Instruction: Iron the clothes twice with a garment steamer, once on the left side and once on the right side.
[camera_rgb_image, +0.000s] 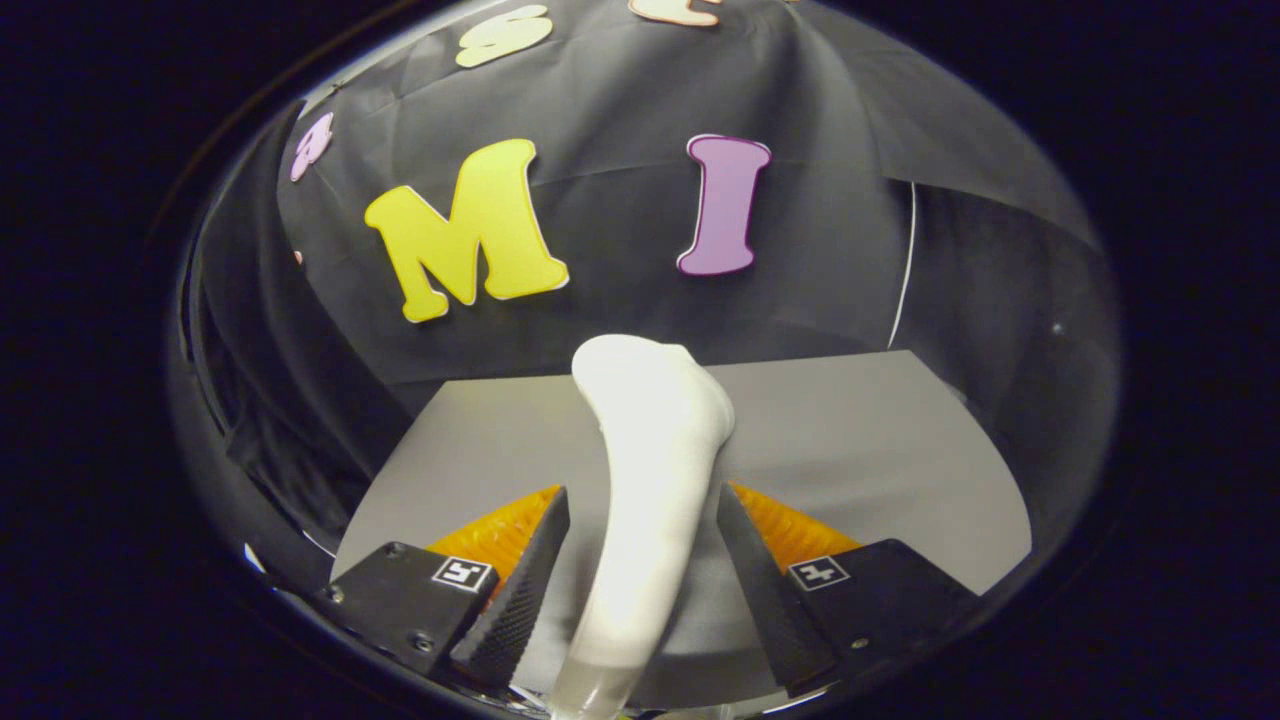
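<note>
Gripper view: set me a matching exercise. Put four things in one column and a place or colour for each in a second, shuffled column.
Things
1. garment steamer
2. orange garment
3. table
4. thin cord

Descriptions
A. grey, spreading out beyond the jaws
B. white line down the black wall, past the table's far edge
C. white, rising between the jaws of the gripper
D. showing from under both jaws

Pairs: 1-C, 2-D, 3-A, 4-B

The jaws flank the steamer; whether they press on it cannot be told.
</note>
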